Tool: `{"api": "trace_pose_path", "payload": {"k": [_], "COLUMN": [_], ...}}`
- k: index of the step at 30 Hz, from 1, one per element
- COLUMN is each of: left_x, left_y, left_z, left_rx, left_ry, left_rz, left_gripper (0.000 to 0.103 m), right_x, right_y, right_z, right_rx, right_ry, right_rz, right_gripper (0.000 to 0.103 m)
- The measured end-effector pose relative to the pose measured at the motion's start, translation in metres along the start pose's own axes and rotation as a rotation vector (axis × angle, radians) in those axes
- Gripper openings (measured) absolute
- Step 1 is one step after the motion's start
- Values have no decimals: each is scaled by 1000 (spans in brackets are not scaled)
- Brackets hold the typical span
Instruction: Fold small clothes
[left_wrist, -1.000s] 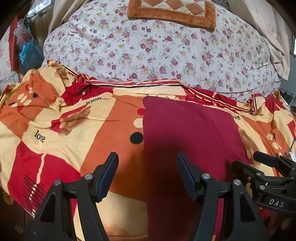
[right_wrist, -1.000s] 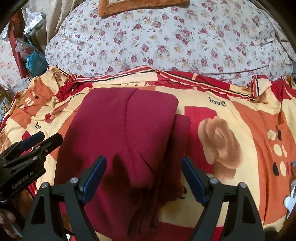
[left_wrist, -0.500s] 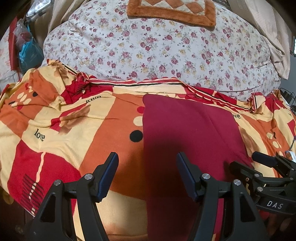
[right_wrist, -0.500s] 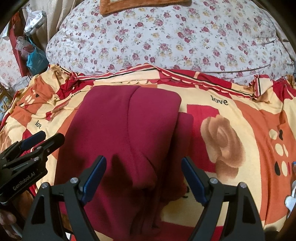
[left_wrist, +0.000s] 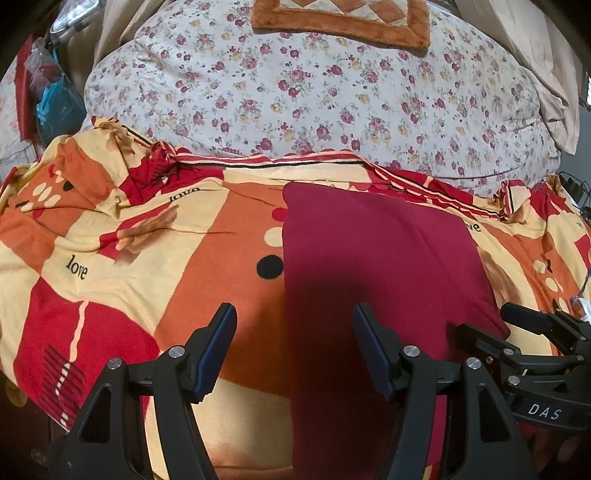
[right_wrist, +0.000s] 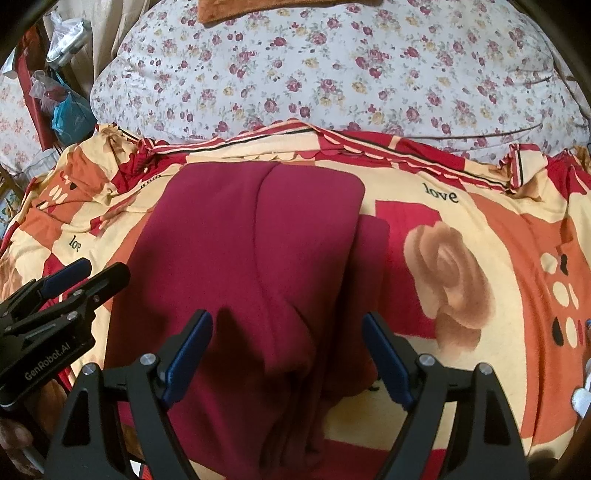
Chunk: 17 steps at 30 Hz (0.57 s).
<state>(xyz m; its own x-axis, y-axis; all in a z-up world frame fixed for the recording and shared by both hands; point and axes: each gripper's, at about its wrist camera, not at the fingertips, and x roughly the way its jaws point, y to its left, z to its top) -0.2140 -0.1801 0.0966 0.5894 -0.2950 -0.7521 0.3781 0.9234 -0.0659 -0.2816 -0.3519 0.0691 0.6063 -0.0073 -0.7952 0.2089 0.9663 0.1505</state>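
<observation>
A dark red garment (left_wrist: 373, 266) lies folded on a bedspread (left_wrist: 110, 258) printed in orange, cream and red, its long axis running from the near edge of the bed away toward a floral quilt (left_wrist: 314, 92) heaped behind it. In the left wrist view the cloth reads as a tall strip, its left edge straight and its far end squared off just short of the bedspread's striped border. The right wrist view shows the same garment (right_wrist: 251, 258) in layers: a top panel with a rounded far right corner lies over a broader piece, and a narrow fold pokes out along its right side beside a printed rose (right_wrist: 450, 280).

The left gripper (left_wrist: 293, 347) hangs above the garment's left edge, its blue-padded fingers spread wide, one over the bedspread and one over the red cloth, holding nothing. The right gripper (right_wrist: 286, 356) is likewise spread wide and empty over the near right part of the garment, where the cloth bunches into soft ridges. Each gripper is visible in the other's camera: the left gripper (right_wrist: 55, 295) at the garment's left side, the right gripper (left_wrist: 517, 332) at its right side, both close to the near end.

An orange-bordered mat (left_wrist: 340, 18) rests atop the floral quilt, and plastic bags (right_wrist: 62, 99) crowd the far left corner.
</observation>
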Motion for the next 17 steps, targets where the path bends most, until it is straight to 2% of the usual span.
{"api": "trace_pose_path", "payload": {"k": [14,17], "left_x": [0,1], "left_y": [-4,-4], "left_z": [1,3], "left_rx": [12,14], "left_ry": [-12,-4], "left_rz": [2,-17], "left_gripper": [45,45], "right_x": [2,3], "right_y": [4,3], "right_z": [0,0], "right_rx": [-9,-8], "right_ry": [1,1], "right_rz": [6,16], "right_gripper": [86,86]}}
